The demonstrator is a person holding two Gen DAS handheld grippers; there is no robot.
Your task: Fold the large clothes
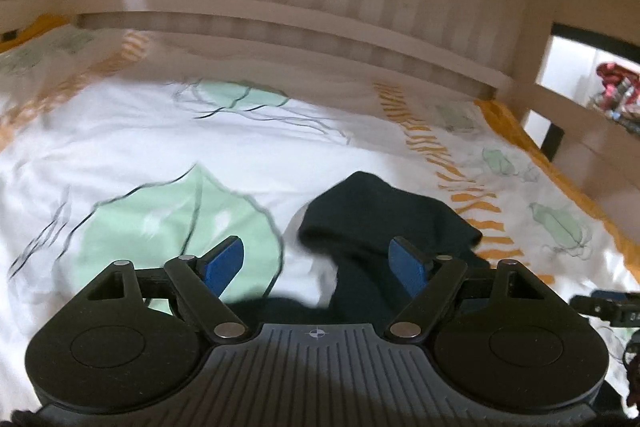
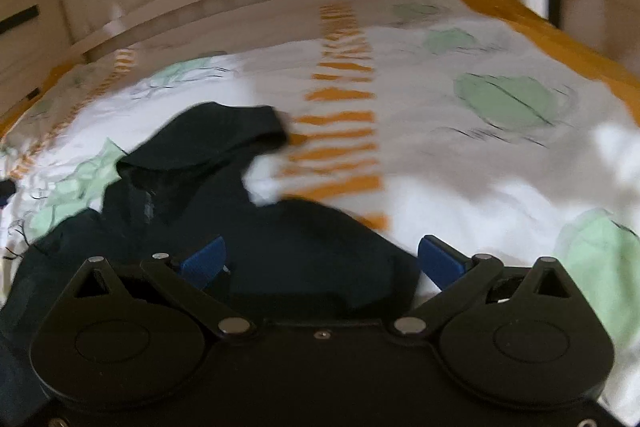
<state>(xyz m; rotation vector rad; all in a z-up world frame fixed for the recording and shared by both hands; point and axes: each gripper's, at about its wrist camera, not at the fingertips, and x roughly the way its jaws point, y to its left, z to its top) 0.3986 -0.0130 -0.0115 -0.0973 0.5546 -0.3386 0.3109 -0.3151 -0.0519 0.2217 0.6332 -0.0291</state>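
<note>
Presently: dark garment (image 2: 224, 195), bunched on the bed (image 1: 120, 131). Left claw (image 1: 316, 261) wide, right claw (image 2: 320, 259) wide, both empty. Advice: spread flat first; grip corners, not bunched middle.

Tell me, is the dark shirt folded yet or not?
Not yet. Nothing looks folded: the dark garment lies crumpled in a heap on the leaf-print bedcover. Nothing is in hand either: the left gripper and right gripper both have jaws wide apart, above the cloth, gripping nothing. Left to do: spread it flat, then make every fold.
</note>
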